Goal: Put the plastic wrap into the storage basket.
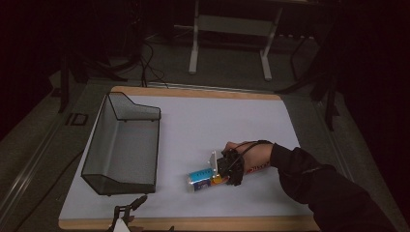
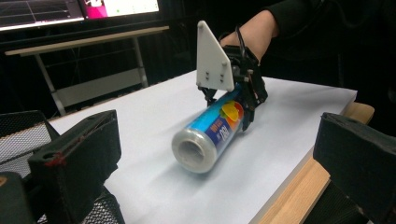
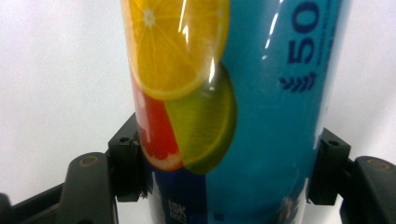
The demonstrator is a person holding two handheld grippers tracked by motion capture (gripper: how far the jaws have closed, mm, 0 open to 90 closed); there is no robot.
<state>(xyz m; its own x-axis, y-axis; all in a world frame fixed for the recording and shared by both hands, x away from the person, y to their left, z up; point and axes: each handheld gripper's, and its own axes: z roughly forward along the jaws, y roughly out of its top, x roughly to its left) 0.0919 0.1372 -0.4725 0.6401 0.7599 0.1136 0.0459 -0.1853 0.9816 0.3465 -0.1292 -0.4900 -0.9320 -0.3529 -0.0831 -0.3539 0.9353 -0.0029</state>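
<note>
Views: right tool view is showing citrus slices and a "50" on the can (image 3: 224, 112), while the high view is showing it lying on the white surface (image 1: 193, 125), at 3 o'clock from the mesh basket (image 1: 123, 145) | Right tool (image 1: 220, 175): clamping the can's sides | Left tool (image 1: 130, 208): gaping wide, grasping nothing, at 7 o'clock from the can.

can (image 2: 210, 133): glossy printed wrap, bare shiny metal end. basket (image 1: 123, 142): black wire mesh, matt. table (image 1: 193, 224): pale wood edge, topped by smooth matt white sheet (image 1: 212, 125). left gripper (image 2: 210, 186) pads: rough black foam. right gripper (image 2: 233, 105) plate: smooth white plastic.
</note>
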